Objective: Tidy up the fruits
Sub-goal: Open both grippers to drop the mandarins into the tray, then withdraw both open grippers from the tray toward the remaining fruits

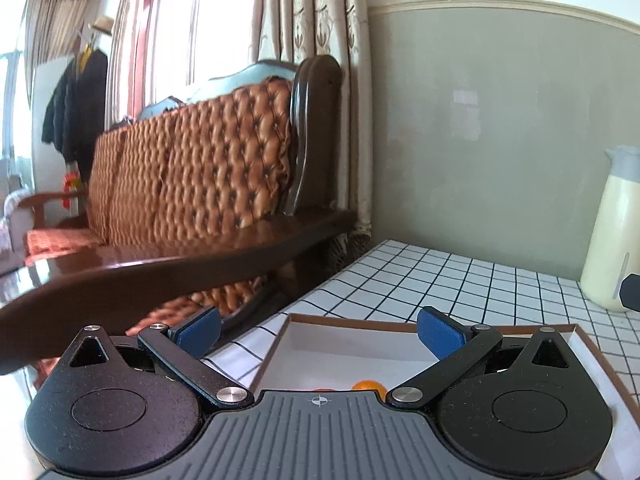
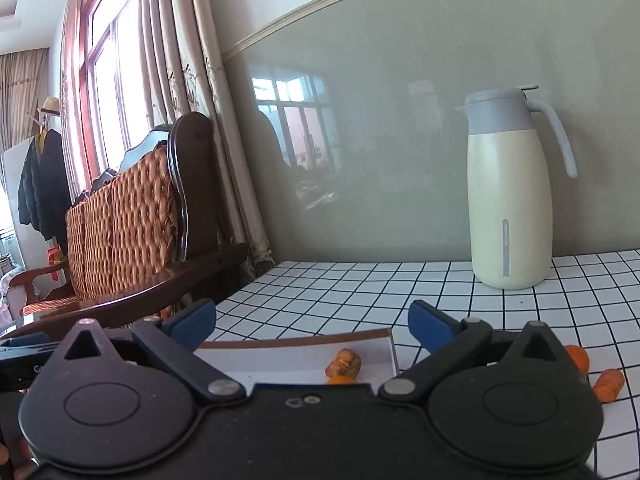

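**Both jaws wide over the box, fruit below and off to the right**

You are working on a table (image 2: 360, 288) covered in a white cloth with a black grid. A wooden sofa (image 1: 192, 168) with a woven orange cushion stands past its left edge, and a cream thermos jug (image 2: 512, 200) stands upright at the back against the grey-green wall.

Your target is the shallow white box (image 1: 360, 344) with a brown rim, which lies just ahead of both tools. Your left gripper (image 1: 318, 332) hangs over its near side with the jaws spread wide and nothing between them. Your right gripper (image 2: 312, 328) is also spread wide and empty, over the box's right end.

Inside the box, you can see an orange fruit (image 1: 370, 386) low in the left view, half hidden behind the tool body. In the right view a small brownish, wrinkled fruit (image 2: 344, 362) sits near the box's right wall, with another orange piece peeking out just below it.

Two orange pieces (image 2: 608, 386) lie on the cloth outside the box, to the right of your right gripper. These look like your remaining work.

Expect them to be light, small and rounded, so likely to roll or squirt out of a careless pinch. Their skin probably bruises easily. Take each across its widest middle, with the pads square to it, and close gently.
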